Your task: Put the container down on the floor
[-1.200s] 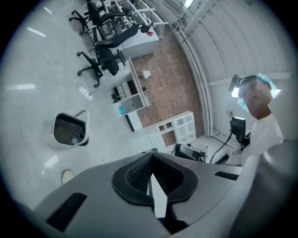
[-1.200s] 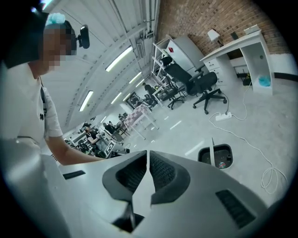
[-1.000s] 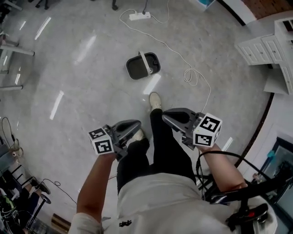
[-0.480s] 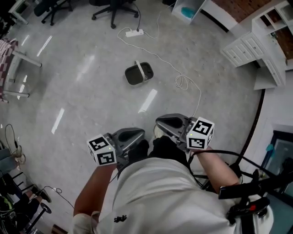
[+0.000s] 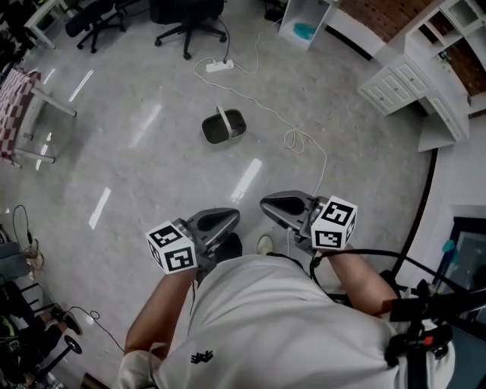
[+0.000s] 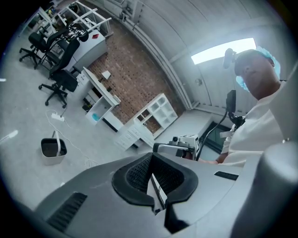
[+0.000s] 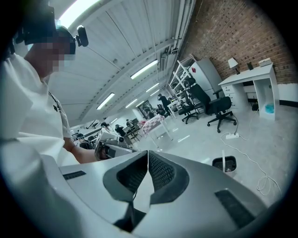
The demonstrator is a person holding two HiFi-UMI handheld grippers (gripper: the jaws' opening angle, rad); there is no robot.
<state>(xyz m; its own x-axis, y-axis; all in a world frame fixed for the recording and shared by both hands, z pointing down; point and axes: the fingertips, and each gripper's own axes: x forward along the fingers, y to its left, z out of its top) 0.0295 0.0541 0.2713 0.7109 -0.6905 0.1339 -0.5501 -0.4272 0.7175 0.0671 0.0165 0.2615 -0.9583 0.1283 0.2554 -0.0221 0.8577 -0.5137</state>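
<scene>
Container: I see the container [image 5: 224,127] standing upright on the floor [image 5: 137,175], its handle lying across the open top, with nothing touching it.
Left gripper: my left gripper [image 5: 222,221] is clenched, jaws pressed together with nothing between them. It hangs well apart from the container, on the near side of it, close in front of the person's body.
Right gripper: my right gripper [image 5: 272,203] is clenched and empty as well, its jaws meeting at the tips. It too is well apart from the container, on that same near side.
Around the container: a white cable [image 5: 304,144] loops just beside the container. The power strip [image 5: 220,66] lies beyond it, and a chair [image 5: 186,15] stands farther beyond still.
Done: by my reading the set-down is finished. The container rests on the floor on its own base, and neither gripper has any hold on it.
Left: nothing that I can make out. The container looks steady where it stands, so I judge it needs no correction.
</scene>
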